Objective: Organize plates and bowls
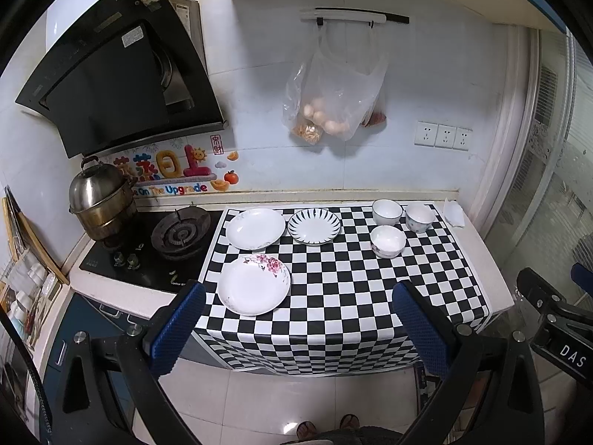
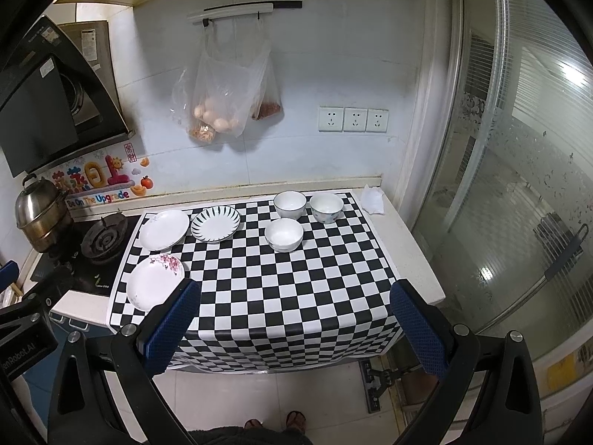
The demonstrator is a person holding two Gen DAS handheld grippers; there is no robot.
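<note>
Both grippers apart, empty – short of the checkered mat point(image 1: 333, 296).
Left gripper point(image 1: 298, 319) & right gripper point(image 2: 292, 319) nearest; then floral plate point(image 1: 254, 284), white plate point(image 1: 255, 228), striped plate point(image 1: 314, 226) at left; three bowls point(image 2: 284, 234) back-right.

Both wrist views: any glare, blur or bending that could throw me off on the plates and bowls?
Left wrist: sharp, evenly lit; fisheye bows the checkered cloth edges; plates clear. Right wrist: sharp on the bowls; bright reflections on the glass door, none on the dishes.
</note>
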